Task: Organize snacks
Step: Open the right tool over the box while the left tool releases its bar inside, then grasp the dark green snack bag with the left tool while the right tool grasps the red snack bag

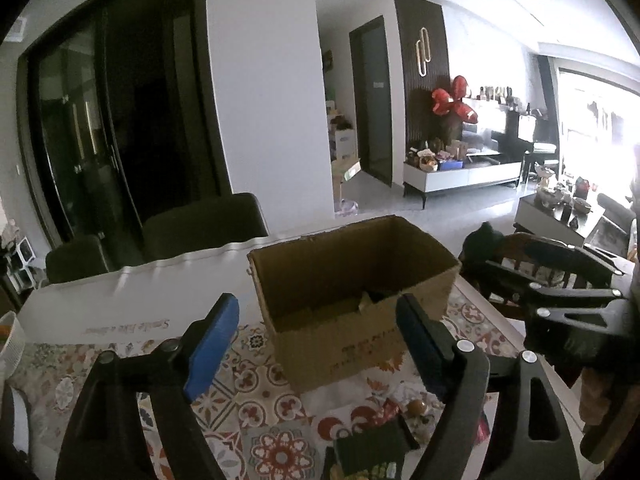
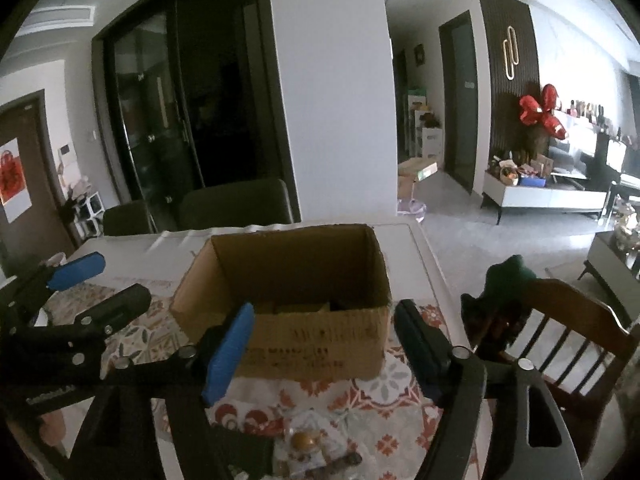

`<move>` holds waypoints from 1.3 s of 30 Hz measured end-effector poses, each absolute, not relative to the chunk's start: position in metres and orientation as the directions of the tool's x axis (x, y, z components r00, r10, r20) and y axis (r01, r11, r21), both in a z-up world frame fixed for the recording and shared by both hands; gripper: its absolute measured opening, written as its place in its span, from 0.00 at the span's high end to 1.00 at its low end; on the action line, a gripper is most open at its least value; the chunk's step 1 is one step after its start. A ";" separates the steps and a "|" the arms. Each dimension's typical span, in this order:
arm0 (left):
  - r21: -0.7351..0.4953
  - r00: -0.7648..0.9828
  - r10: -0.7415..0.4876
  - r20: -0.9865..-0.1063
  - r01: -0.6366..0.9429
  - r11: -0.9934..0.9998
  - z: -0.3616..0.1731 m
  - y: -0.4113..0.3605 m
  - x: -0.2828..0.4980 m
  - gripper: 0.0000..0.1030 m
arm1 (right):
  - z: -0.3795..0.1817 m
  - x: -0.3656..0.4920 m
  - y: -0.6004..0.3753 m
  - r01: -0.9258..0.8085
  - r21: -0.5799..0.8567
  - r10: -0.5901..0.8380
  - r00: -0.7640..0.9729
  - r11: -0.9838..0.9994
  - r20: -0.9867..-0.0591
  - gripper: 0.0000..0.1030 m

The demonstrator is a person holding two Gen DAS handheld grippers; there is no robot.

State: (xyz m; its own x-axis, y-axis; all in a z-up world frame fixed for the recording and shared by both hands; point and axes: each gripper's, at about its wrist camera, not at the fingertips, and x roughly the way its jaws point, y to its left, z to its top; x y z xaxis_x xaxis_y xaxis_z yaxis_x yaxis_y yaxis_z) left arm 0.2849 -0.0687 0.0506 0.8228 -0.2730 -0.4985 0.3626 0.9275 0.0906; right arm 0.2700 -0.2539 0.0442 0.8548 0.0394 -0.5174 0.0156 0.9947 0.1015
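An open cardboard box [image 1: 352,300] stands on the patterned tablecloth [image 1: 256,376]; it also shows in the right wrist view [image 2: 296,300], with dark items low inside. My left gripper [image 1: 316,344] is open and empty, hovering just before the box. My right gripper [image 2: 324,352] is open and empty, also in front of the box. Loose snacks lie below the grippers: a dark green packet [image 1: 372,448] and a small clear pack with a brown ball [image 1: 416,406], seen too in the right wrist view [image 2: 304,440]. The left gripper shows at the left of the right wrist view [image 2: 76,296].
A wooden chair [image 2: 568,340] stands right of the table, with a dark green thing [image 2: 508,276] on its back. Dark chairs [image 1: 200,228] stand behind the table. A white long box [image 1: 132,300] lies behind the cardboard box. A white bowl-like rim [image 1: 12,340] sits at far left.
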 end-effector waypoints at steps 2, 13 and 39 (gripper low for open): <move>0.103 0.825 -0.275 -0.494 0.369 0.924 0.050 -0.068 0.275 0.22 | 0.046 0.259 -0.251 0.024 0.102 0.031 0.864 0.995 -0.503 0.21; 0.086 0.801 -0.295 -0.520 0.393 0.916 0.021 -0.055 0.236 0.20 | 0.032 0.210 -0.238 0.066 0.053 -0.032 0.872 0.996 -0.489 0.21; 0.199 0.708 -0.279 -0.648 0.512 0.836 -0.092 -0.060 0.211 0.14 | -0.095 0.179 -0.227 0.074 0.050 -0.015 0.687 0.996 -0.726 0.21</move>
